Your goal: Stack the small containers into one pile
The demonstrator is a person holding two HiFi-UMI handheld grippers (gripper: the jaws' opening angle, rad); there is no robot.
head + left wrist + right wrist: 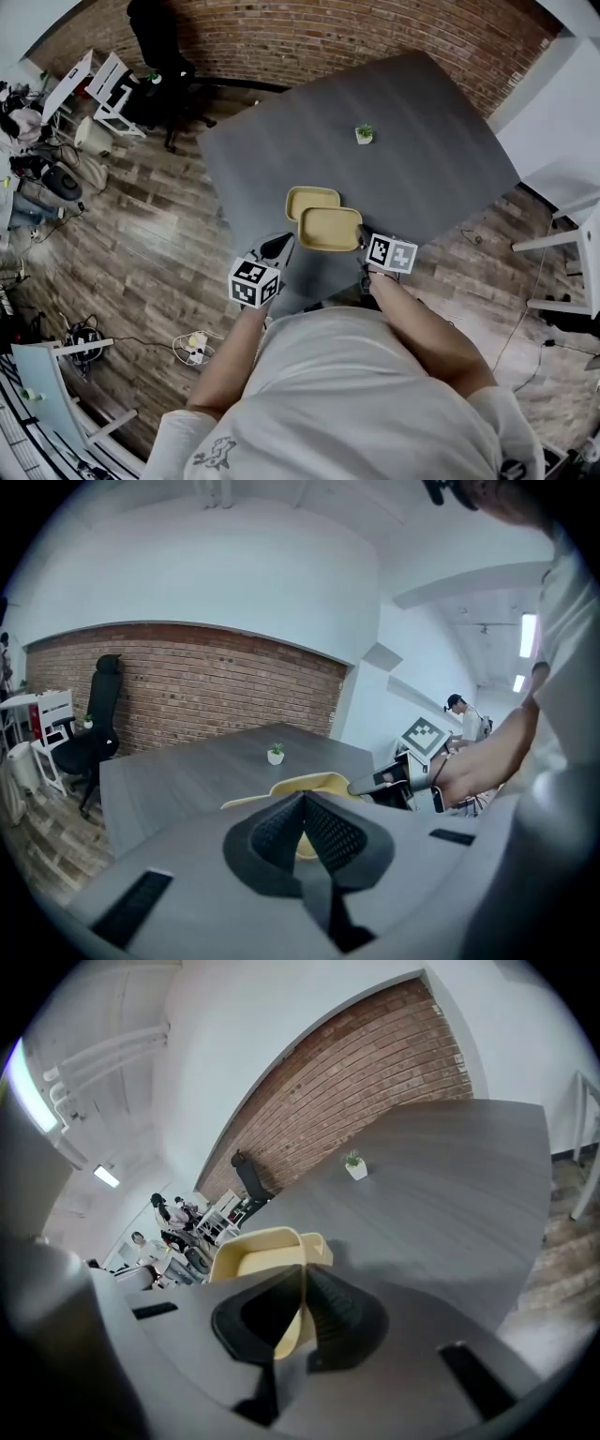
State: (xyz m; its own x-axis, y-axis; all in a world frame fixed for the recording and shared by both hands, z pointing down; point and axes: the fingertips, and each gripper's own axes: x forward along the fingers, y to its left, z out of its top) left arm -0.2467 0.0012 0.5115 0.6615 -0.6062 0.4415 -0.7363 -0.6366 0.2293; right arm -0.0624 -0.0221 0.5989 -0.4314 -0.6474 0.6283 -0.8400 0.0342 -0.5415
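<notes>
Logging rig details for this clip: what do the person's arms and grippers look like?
The left gripper and right gripper have grey bodies, black ribbed pads and a white cube bearing black square markers. The person wears a pale short-sleeved shirt.

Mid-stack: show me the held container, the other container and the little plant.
held container (330, 229), head view, its flat floor
other container (310, 199), head view, its inner floor
little plant (364, 138), head view, its white pot

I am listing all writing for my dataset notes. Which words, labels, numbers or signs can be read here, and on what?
No words or numbers are readable.
Cube on left gripper and cube on right gripper: black-and-white square markers, no letters.
Shirt print: too small to read.
Yellow container: no print seen.
</notes>
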